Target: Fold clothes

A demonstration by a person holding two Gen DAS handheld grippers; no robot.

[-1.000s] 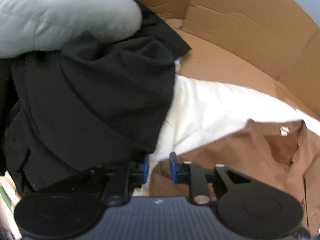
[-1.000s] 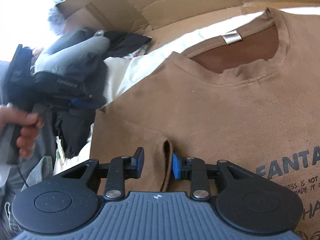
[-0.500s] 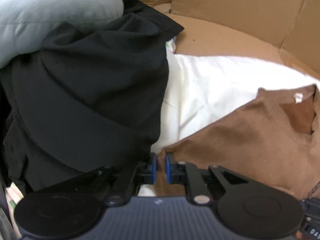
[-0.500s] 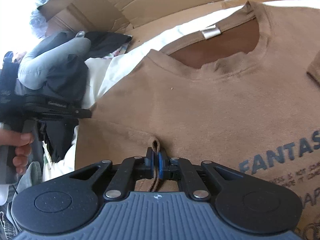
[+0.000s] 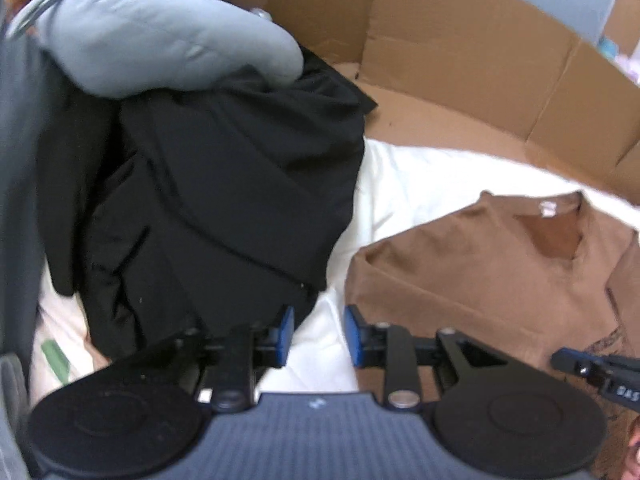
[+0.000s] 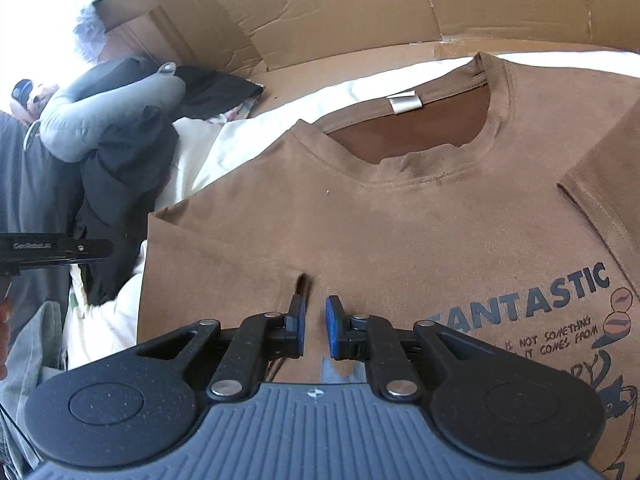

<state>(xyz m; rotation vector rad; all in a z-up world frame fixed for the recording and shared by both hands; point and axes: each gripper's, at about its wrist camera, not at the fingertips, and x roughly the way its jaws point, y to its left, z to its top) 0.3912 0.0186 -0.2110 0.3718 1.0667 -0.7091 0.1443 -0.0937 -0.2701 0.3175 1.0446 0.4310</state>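
Each camera sits on a gripper and looks down along its two fingers. The left wrist view looks down at the black clothes and the white sheet – close up. The right wrist view is just above the brown T-shirt, facing its neck. Both views share the T-shirt, the grey pillow and the cardboard wall.

brown T-shirt: matt cloth | box wall: creased cardboard
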